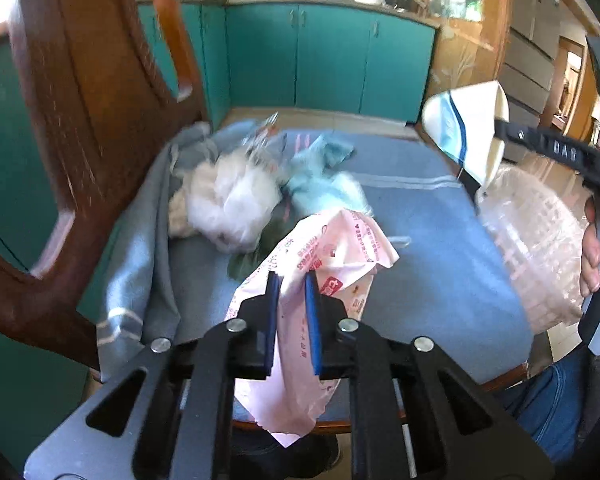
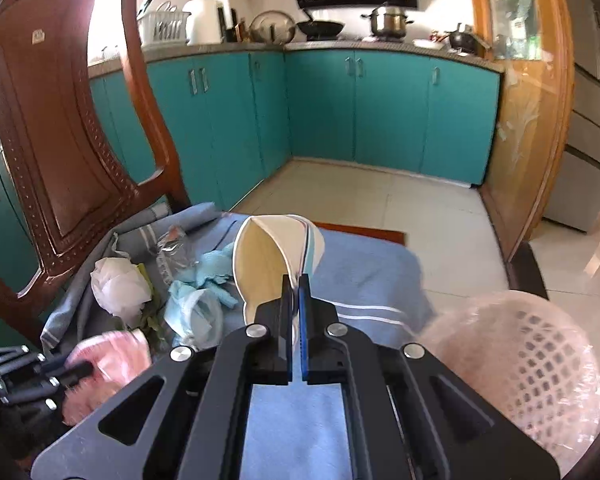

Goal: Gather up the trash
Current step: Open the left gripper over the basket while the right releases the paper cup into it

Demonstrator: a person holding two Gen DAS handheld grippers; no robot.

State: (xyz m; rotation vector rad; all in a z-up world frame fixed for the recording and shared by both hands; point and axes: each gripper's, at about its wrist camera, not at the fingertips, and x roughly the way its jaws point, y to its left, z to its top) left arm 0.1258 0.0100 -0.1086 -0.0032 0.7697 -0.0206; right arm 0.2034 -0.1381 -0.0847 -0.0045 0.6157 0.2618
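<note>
My left gripper (image 1: 292,280) is shut on a pink printed plastic wrapper (image 1: 332,252), lifted just above the blue cloth (image 1: 420,240) on the chair seat. My right gripper (image 2: 296,280) is shut on the rim of a squashed white paper cup with blue stripes (image 2: 268,256), held in the air over the seat; the same paper cup (image 1: 460,128) shows at the right of the left wrist view. On the cloth lie a white crumpled bag (image 1: 228,196), light blue crumpled trash (image 1: 320,180) and a clear wrapper (image 2: 172,252).
A pink mesh basket lined with clear plastic (image 2: 532,372) stands right of the seat. The carved wooden chair back (image 2: 60,140) rises at left. Teal kitchen cabinets (image 2: 380,112) and tiled floor (image 2: 380,196) lie beyond. A hand (image 1: 590,256) holds the right gripper's handle.
</note>
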